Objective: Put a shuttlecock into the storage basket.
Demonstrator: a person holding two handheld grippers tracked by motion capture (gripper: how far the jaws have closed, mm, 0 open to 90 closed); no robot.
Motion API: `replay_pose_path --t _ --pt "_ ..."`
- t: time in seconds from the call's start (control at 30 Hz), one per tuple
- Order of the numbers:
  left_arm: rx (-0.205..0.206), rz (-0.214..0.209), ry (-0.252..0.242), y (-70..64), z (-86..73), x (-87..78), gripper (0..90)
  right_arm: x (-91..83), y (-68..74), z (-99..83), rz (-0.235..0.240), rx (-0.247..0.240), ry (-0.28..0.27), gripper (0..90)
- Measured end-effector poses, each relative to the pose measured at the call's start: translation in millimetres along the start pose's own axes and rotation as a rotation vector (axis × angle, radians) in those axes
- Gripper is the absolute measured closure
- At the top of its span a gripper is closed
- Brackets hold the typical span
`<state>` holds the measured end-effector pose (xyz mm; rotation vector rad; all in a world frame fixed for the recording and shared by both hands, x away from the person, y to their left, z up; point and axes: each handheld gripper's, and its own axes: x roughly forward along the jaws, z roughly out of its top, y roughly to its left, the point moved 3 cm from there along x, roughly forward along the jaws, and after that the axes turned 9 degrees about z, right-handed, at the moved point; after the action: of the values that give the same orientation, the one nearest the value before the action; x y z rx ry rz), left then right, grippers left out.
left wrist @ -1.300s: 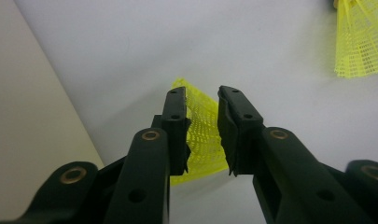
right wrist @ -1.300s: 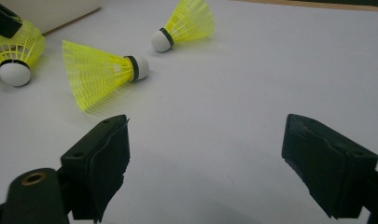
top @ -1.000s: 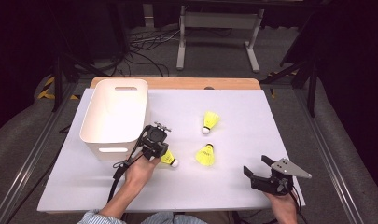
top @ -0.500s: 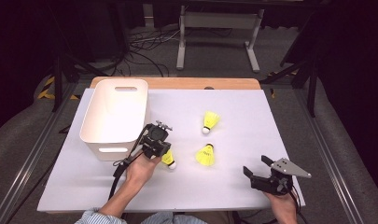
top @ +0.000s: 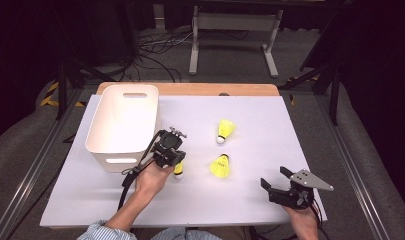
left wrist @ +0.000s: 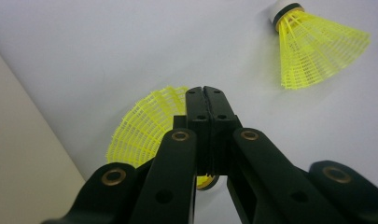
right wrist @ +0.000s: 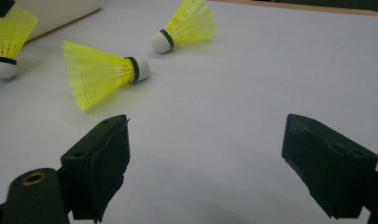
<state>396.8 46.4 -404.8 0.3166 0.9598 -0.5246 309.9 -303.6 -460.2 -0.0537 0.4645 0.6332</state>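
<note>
Beside the white bin (top: 122,125), the left gripper (top: 171,159) pinches a yellow shuttlecock (left wrist: 147,126); the right gripper (top: 276,180), well away, gapes wide.

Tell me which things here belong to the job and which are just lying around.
In the job:
left gripper, shut on a shuttlecock
two more shuttlecocks
white bin
right gripper, open

Lying about:
cables on the floor
metal stand

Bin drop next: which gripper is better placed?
Left. The left gripper is shut on a shuttlecock right beside the bin. The right gripper is open over bare table near the front right corner, far from the bin.
</note>
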Motion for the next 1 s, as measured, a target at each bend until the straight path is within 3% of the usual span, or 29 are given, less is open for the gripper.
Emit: replay_pose_path --t 1.0 --pt "0.031 -0.026 -0.016 -0.5 12.3 -15.9 90.0 1.8 0.7 0.8 0.000 -0.005 -0.003 14.7"
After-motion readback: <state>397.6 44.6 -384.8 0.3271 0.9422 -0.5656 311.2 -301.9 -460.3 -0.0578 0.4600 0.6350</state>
